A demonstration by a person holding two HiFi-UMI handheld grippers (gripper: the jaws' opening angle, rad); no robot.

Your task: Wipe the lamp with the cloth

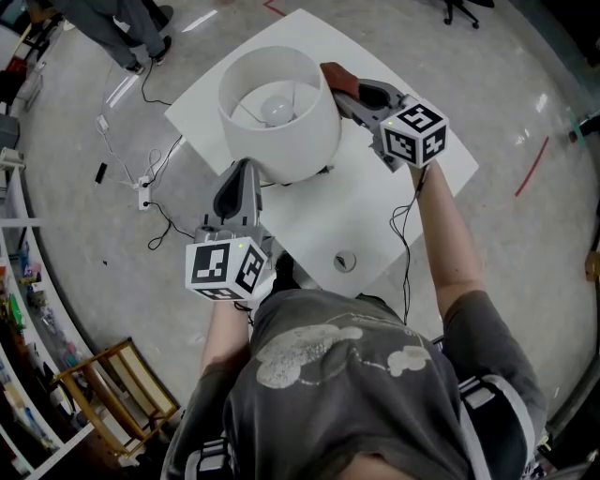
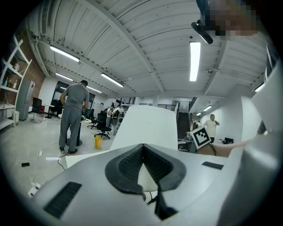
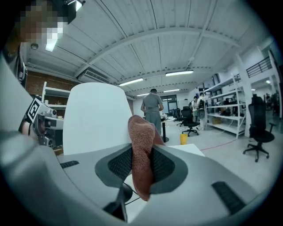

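Head view, and the lamp [image 1: 279, 112] stands on the far half of the white desk [image 1: 375, 202], its wide white shade open upward with the bulb showing inside. The cloth [image 1: 336, 75], a reddish-brown one, sits at the shade's right side, right up by the rim; whether it actually touches, I can't tell from here. It's carried by the right gripper [image 1: 345, 94], which comes in from the right across the desk. Right gripper view confirms it: jaws clenched on the cloth, a fold sticking up between the pads and a tail hanging below, the shade just to the left beyond.

Over to the left gripper [image 1: 240, 178], at the shade's near-left side, tips pointing at the lower edge. Left gripper view shows its jaws pressed together at the tips with nothing between them, the shade rising just beyond.

A dark cable [image 1: 405, 220] trails across the desk on the right, and a small round fitting [image 1: 344, 262] sits near its front edge. Further out, a person [image 1: 122, 28] stands on the grey floor at upper left.
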